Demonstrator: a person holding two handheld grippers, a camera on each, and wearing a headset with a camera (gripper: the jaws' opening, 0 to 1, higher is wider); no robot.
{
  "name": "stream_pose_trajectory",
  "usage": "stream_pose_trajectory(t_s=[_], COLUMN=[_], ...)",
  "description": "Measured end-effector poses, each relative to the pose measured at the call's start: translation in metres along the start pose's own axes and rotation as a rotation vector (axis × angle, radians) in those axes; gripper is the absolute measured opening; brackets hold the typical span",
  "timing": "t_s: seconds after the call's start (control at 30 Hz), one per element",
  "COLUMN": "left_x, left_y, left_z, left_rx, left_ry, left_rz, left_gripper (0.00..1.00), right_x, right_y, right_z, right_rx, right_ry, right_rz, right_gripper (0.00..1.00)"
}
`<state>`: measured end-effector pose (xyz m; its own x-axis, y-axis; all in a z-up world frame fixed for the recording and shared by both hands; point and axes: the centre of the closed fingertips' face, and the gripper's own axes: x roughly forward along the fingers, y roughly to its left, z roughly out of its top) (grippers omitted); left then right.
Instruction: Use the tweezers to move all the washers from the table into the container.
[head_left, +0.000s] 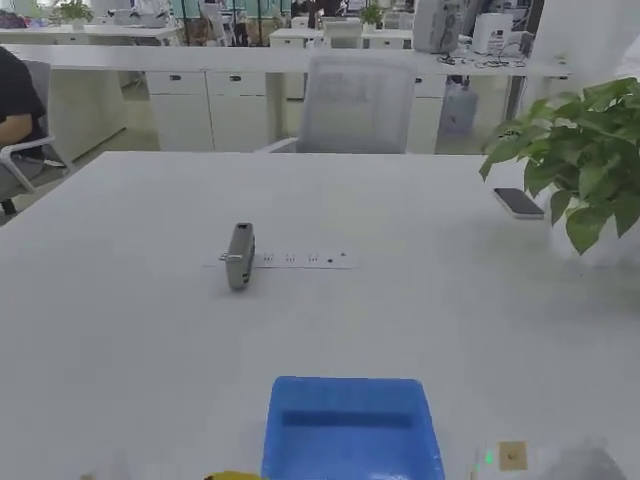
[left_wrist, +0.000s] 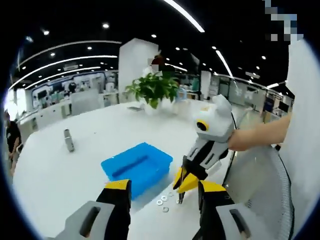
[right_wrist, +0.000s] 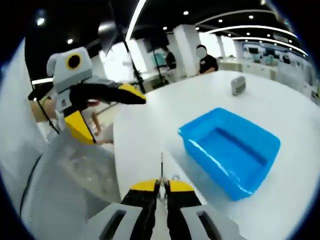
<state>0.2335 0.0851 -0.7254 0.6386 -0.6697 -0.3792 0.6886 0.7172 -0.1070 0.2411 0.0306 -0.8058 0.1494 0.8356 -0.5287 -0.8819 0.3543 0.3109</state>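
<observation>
Your left gripper has its yellow-tipped jaws wide apart and grips nothing. Your right gripper has its jaws pinched narrow on the tweezers, whose thin prongs run straight out ahead of the jaw tips.

In the left gripper view, the washers lie in a small cluster on the white table. They sit outside the blue container, just beside its near corner. From that camera they fall in the gap between your left jaws, a little ahead of the tips. The right gripper comes in from the right, tilted down, and the tweezers' point is just beside the washers. You cannot tell whether it touches one.

In the right gripper view, the container sits ahead and to the right of the tweezers. Farther off on the table stand a small grey block and a potted plant.
</observation>
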Motion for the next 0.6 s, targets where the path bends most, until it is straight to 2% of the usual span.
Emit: stream_pose_trajectory(t_s=[0.03,0.1,0.13,0.2,0.27,0.37,0.43,0.47,0.5,0.53,0.6], left_x=[-0.006,-0.013,-0.015,-0.018,-0.019,-0.016,-0.017,-0.020,-0.023,-0.026,-0.032], left_y=[0.005,0.014,0.016,0.023,0.030,0.033,0.035,0.038,0.040,0.041,0.043], left_z=[0.001,0.002,0.002,0.004,0.002,-0.004,-0.003,0.000,0.006,0.012,0.017], left_rx=[-0.041,-0.073,-0.075,-0.057,-0.036,-0.044,-0.023,-0.017,-0.016,-0.030,-0.075], left_ry=[-0.035,-0.077,-0.086,-0.116,-0.124,-0.123,-0.127,-0.142,-0.176,-0.218,-0.263], left_rz=[0.028,0.078,0.089,0.146,0.206,0.227,0.234,0.261,0.274,0.278,0.289], left_gripper=[0.58,0.63,0.65,0.71,0.76,0.82,0.87,0.88,0.89,0.90,0.91], right_x=[-0.004,-0.008,-0.010,-0.014,-0.018,-0.024,-0.029,-0.030,-0.034,-0.036,-0.040], right_y=[-0.001,-0.003,-0.004,-0.006,-0.009,-0.014,-0.019,-0.020,-0.024,-0.027,-0.037], right_z=[0.003,0.008,0.011,0.015,0.023,0.033,0.042,0.044,0.049,0.053,0.061], right_rx=[0.003,0.007,0.011,0.013,0.009,0.007,0.008,0.008,0.011,0.012,0.015], right_ry=[-0.009,-0.017,-0.023,-0.031,-0.040,-0.051,-0.071,-0.076,-0.090,-0.100,-0.120], right_rz=[0.000,-0.004,-0.008,-0.008,-0.013,-0.018,-0.027,-0.028,-0.035,-0.044,-0.067], right_gripper=[0.03,0.03,0.03,0.03,0.03,0.03,0.03,0.03,0.03,0.03,0.03])
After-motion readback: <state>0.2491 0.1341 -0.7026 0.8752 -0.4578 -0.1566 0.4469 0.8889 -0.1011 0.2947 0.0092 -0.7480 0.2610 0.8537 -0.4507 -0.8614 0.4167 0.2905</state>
